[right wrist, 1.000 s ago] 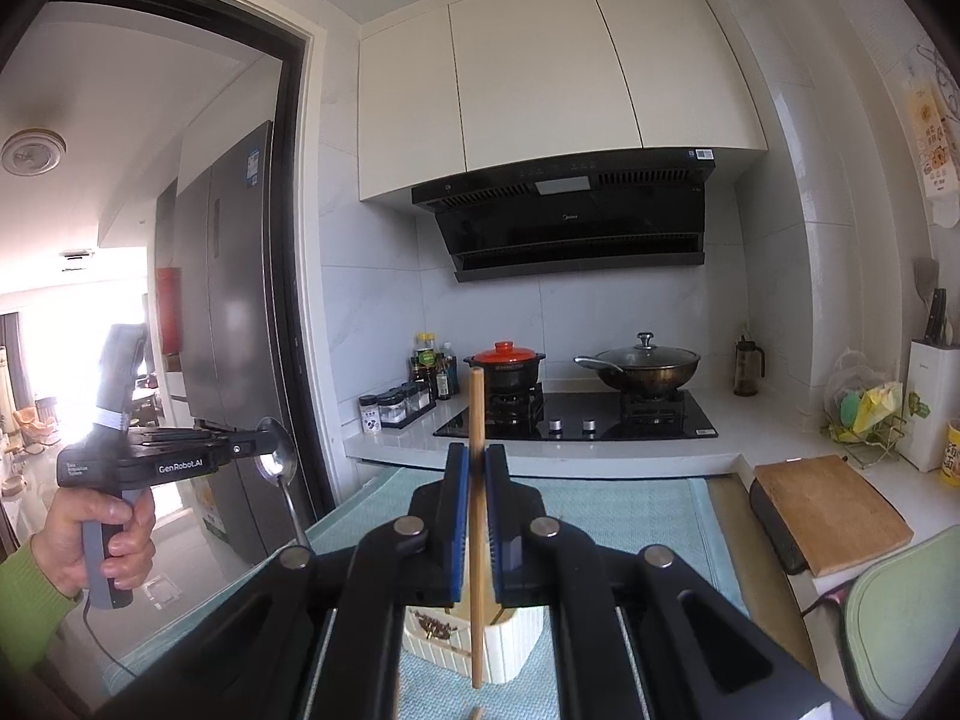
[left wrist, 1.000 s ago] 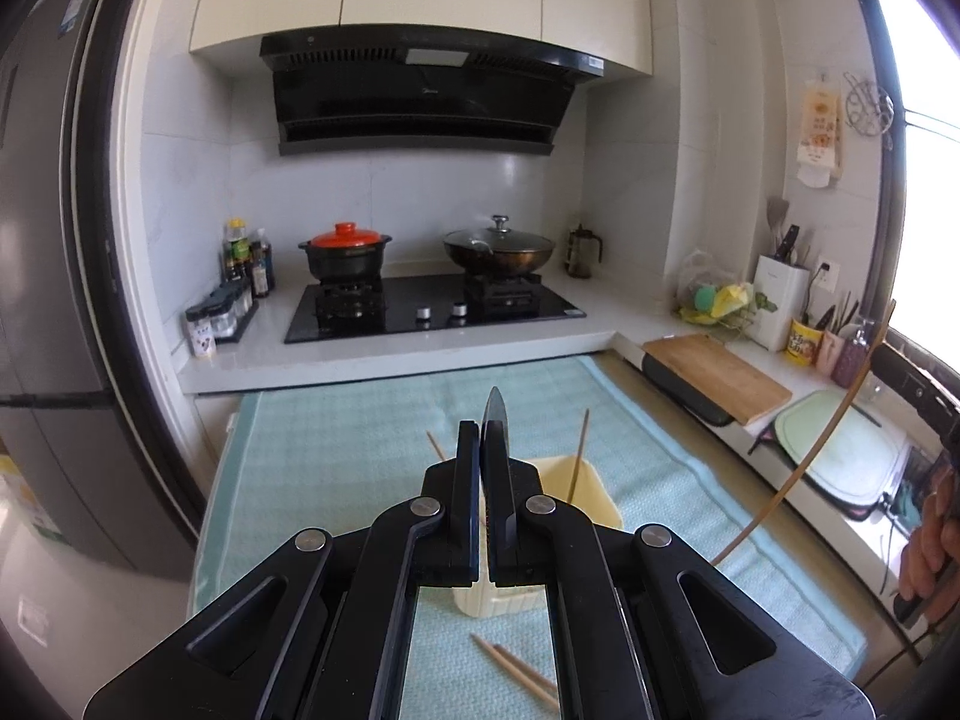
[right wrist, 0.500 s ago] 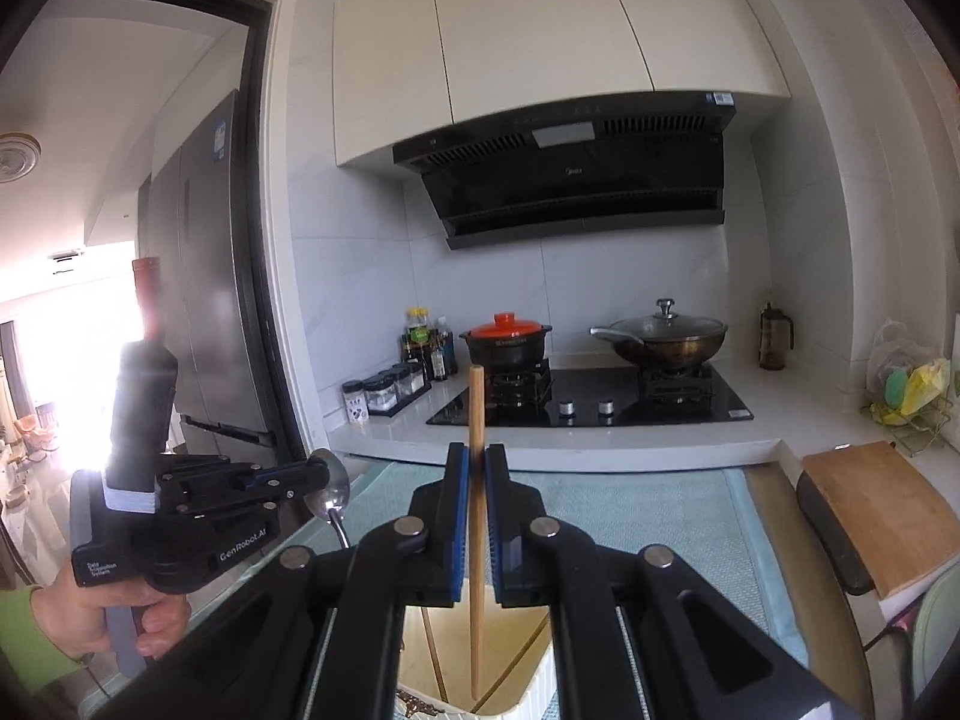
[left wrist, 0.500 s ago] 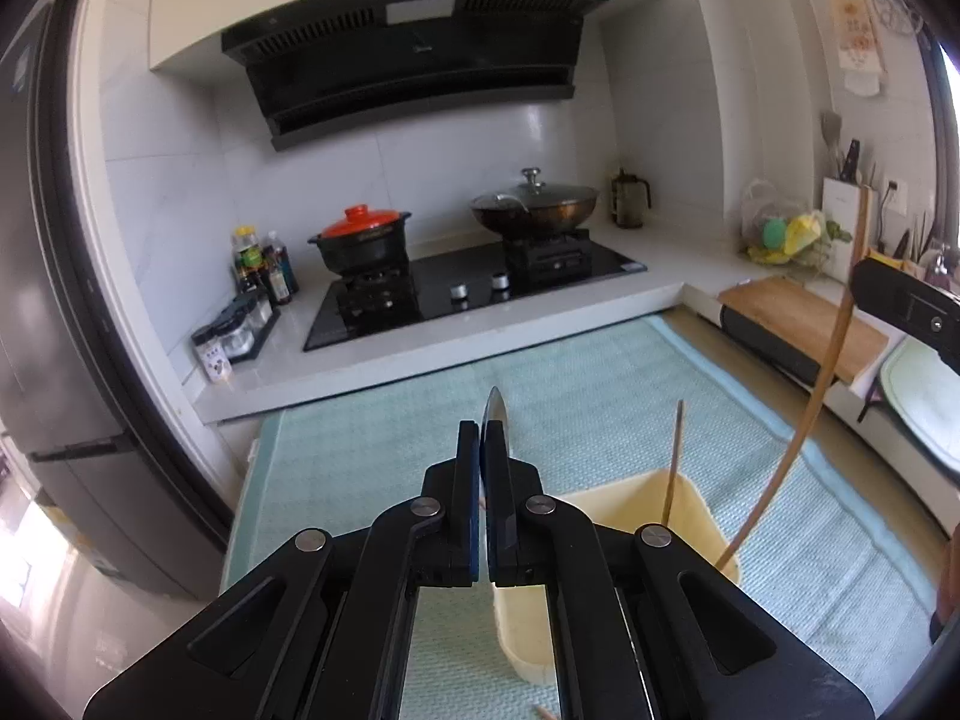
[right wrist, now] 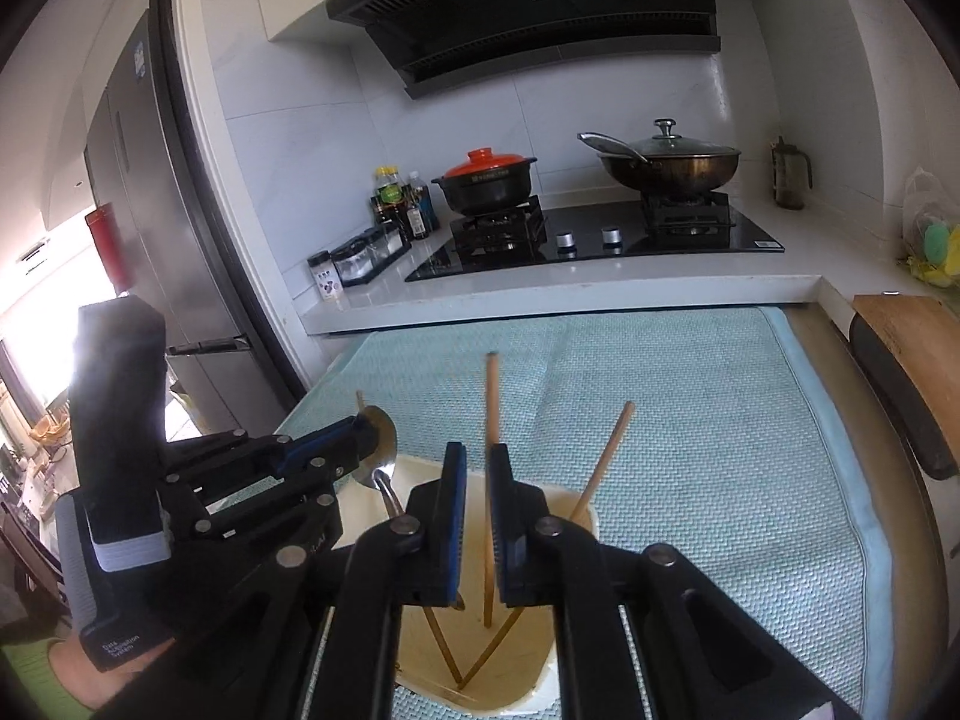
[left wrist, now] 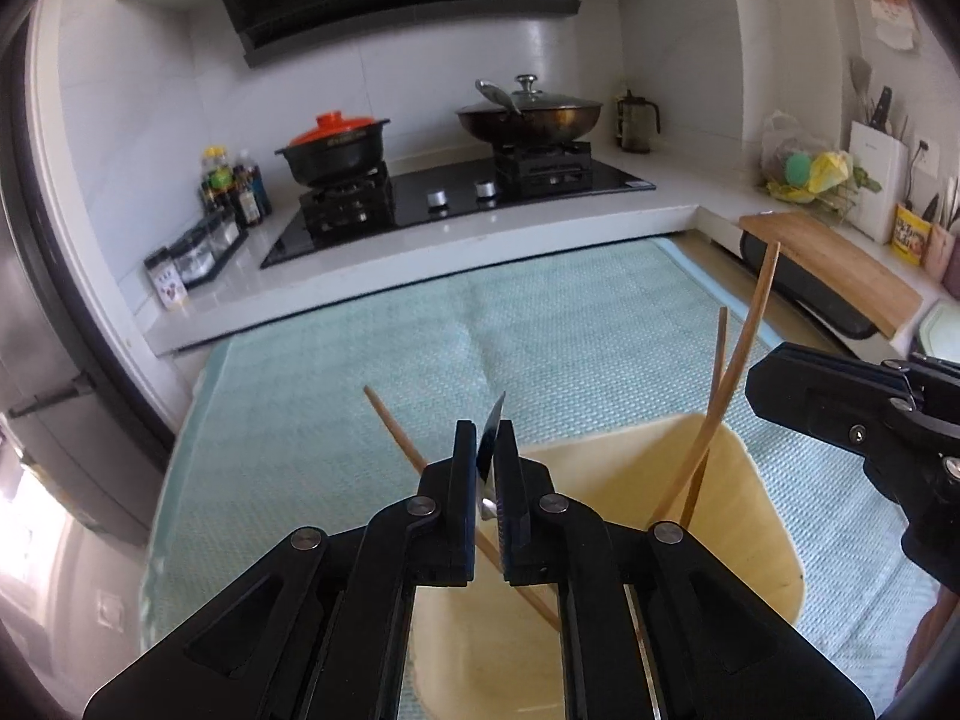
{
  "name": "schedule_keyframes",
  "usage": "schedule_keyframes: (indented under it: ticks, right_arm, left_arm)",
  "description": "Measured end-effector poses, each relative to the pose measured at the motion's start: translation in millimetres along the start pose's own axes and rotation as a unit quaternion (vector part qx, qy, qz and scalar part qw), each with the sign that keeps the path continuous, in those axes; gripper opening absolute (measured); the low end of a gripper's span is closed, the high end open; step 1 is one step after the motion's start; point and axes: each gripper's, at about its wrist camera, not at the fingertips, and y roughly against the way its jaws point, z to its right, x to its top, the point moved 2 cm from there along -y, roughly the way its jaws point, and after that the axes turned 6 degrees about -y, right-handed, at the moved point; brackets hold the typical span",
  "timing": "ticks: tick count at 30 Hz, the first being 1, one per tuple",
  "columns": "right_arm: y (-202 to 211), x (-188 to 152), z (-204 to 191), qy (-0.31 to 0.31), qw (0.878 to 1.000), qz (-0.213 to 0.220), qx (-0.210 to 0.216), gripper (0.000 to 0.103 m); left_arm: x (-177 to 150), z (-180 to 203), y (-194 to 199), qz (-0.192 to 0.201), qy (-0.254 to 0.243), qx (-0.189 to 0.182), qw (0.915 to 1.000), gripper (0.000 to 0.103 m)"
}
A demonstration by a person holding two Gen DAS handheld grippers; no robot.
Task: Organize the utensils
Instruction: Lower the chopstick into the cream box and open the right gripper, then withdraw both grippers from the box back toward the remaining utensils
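Observation:
A cream utensil holder (left wrist: 750,516) (right wrist: 564,504) stands on the teal mat with several wooden chopsticks (left wrist: 720,384) (right wrist: 606,450) leaning in it. My left gripper (left wrist: 487,450) (right wrist: 366,441) is shut on a metal spoon (left wrist: 491,432) (right wrist: 378,450), held bowl up with its handle pointing down into the holder. My right gripper (right wrist: 475,468) (left wrist: 774,384) hangs over the holder with its jaws slightly parted around a chopstick (right wrist: 492,408) that stands in the holder.
The teal mat (left wrist: 540,330) (right wrist: 720,408) covers the table. Behind it are a stove (left wrist: 456,192) with an orange-lidded pot (left wrist: 336,138) and a wok (left wrist: 534,114). A wooden cutting board (left wrist: 834,264) lies at right, a fridge (right wrist: 138,204) at left.
Both grippers came down over the holder. The right gripper's chopstick now stands in the holder and the jaws have parted. The spoon's handle has lowered toward the holder.

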Motion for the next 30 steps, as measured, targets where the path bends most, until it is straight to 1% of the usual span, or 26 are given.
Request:
schedule_keyframes:
  ticks: [1,2,3,4,5,7,8,10,12,13,14,15,17,20,22,26,30]
  right_arm:
    - [1.5,1.1,-0.2,-0.002,1.000,0.000,-0.005,0.033]
    - [4.9,2.6,0.1,-0.002,1.000,0.004,-0.010,0.057]
    - [11.2,4.7,-0.6,-0.002,1.000,0.014,-0.013,0.065]
    - [19.6,7.2,-2.1,0.002,1.000,0.026,-0.014,0.067]
    - [28.2,11.1,-4.4,0.006,0.999,0.033,-0.016,0.067]
    - [46.9,16.1,-7.8,0.015,0.999,0.041,-0.018,0.067]
    - [57.7,17.7,-10.3,0.018,0.999,0.045,-0.020,0.067]
    - [81.8,14.5,-12.1,0.026,0.998,0.053,-0.023,0.067]
    - [105.2,4.3,-14.5,0.031,0.998,0.057,-0.024,0.069]
    - [117.3,-4.1,-15.7,0.035,0.997,0.060,-0.026,0.072]
    - [128.7,-14.5,-17.0,0.040,0.997,0.060,-0.027,0.074]
    - [138.6,-25.7,-17.8,0.047,0.997,0.058,-0.029,0.075]
    - [155.5,-52.1,-17.7,0.064,0.996,0.048,-0.029,0.076]
    - [172.1,-93.3,-11.7,0.079,0.995,0.030,-0.049,0.076]
    - [180.0,-120.1,-6.6,0.084,0.994,0.016,-0.064,0.076]
    - [188.3,-163.2,4.9,0.082,0.991,-0.008,-0.105,0.076]
    - [191.2,-193.3,16.9,0.051,0.989,-0.041,-0.130,0.076]
  left_arm:
    - [-0.9,-2.5,-0.4,-0.007,0.008,-0.006,0.9999,0.012]
    - [-0.7,-6.2,0.3,-0.010,0.016,-0.008,0.9998,0.017]
    - [-0.6,-11.0,5.1,-0.007,0.024,-0.008,0.9996,0.028]
    - [-0.3,-16.0,12.0,0.000,0.032,-0.005,0.9995,0.039]
    - [0.1,-22.4,21.1,0.007,0.039,-0.002,0.9992,0.044]
    - [-0.2,-35.1,44.0,0.021,0.047,0.004,0.9987,0.061]
    - [-1.8,-41.2,57.6,0.028,0.048,0.008,0.9984,0.064]
    - [-11.3,-52.4,88.0,0.041,0.041,0.017,0.9981,0.078]
    - [-26.9,-61.3,120.6,0.055,0.024,0.028,0.9978,0.086]
    - [-37.1,-64.4,136.9,0.062,0.013,0.032,0.9975,0.091]
    - [-49.0,-66.2,152.7,0.066,0.001,0.034,0.9972,0.094]
    - [-61.7,-67.1,167.3,0.069,-0.009,0.037,0.9969,0.097]
    - [-88.7,-65.7,192.9,0.064,-0.028,0.038,0.9968,0.099]
    - [-129.2,-57.2,219.1,0.040,-0.046,0.035,0.9975,0.099]
    - [-154.0,-49.5,233.0,0.027,-0.044,0.018,0.9985,0.099]
    - [-188.3,-30.0,251.3,0.010,-0.013,-0.031,0.9994,0.099]
    - [-205.7,-13.7,253.0,0.010,0.039,-0.079,0.9960,0.099]
